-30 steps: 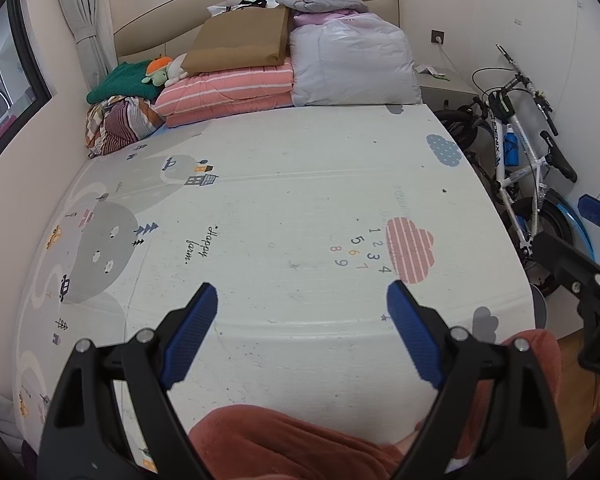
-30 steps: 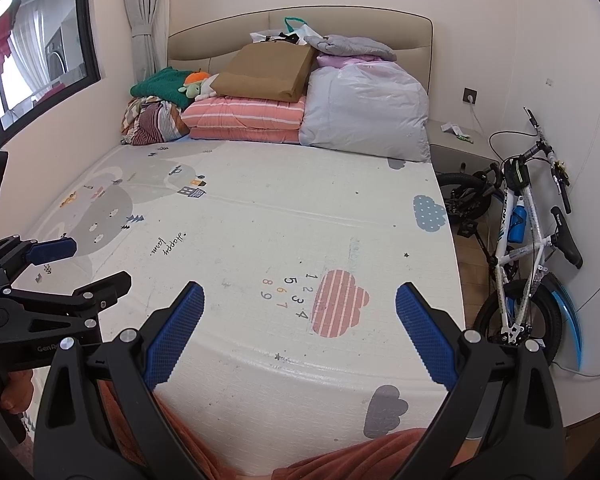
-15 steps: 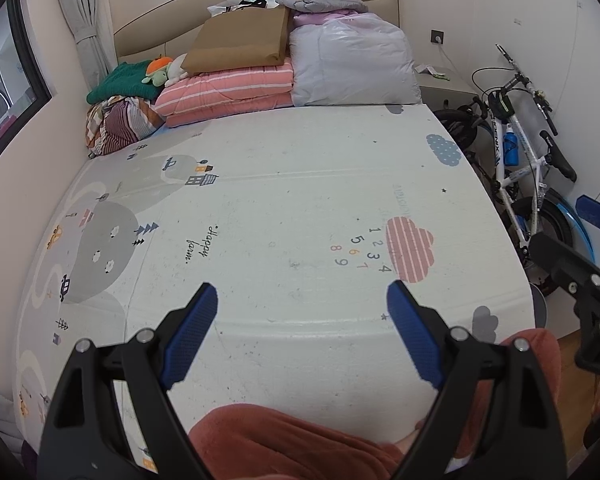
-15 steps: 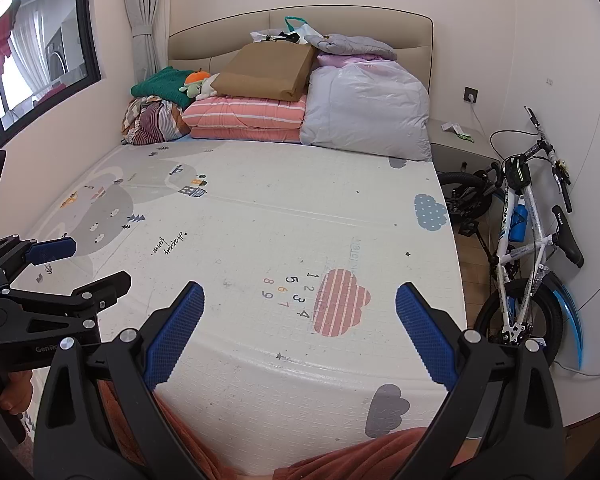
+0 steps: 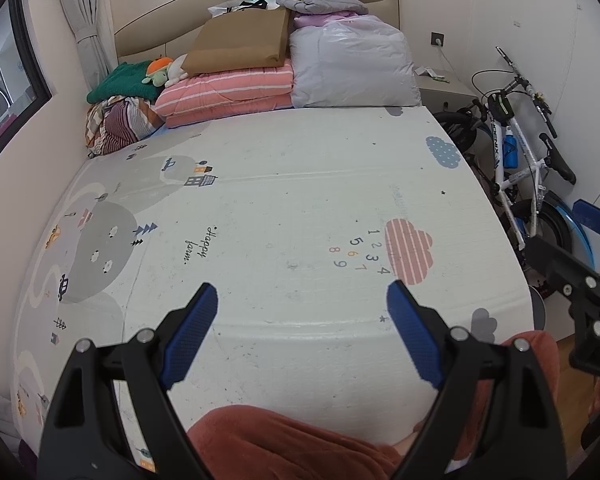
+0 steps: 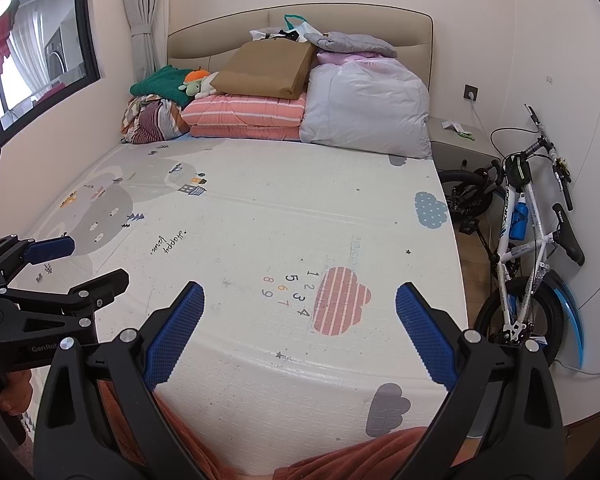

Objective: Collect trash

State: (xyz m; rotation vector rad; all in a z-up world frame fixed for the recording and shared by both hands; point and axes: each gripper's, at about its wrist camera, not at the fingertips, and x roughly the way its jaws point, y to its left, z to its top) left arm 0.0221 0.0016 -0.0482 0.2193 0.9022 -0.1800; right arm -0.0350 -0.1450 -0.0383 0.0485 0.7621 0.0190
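Both tools are held over the bed (image 5: 300,200). The left tool (image 5: 302,334) is spread wide, nothing gripped. The right tool (image 6: 300,334) is spread wide too, empty.

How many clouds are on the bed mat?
4. A pink striped cloud beside the numbers, a blue dotted cloud at the edge by the bike, a grey cloud at the near corner, and another grey cloud under the big pillow. Bedding may hide more.
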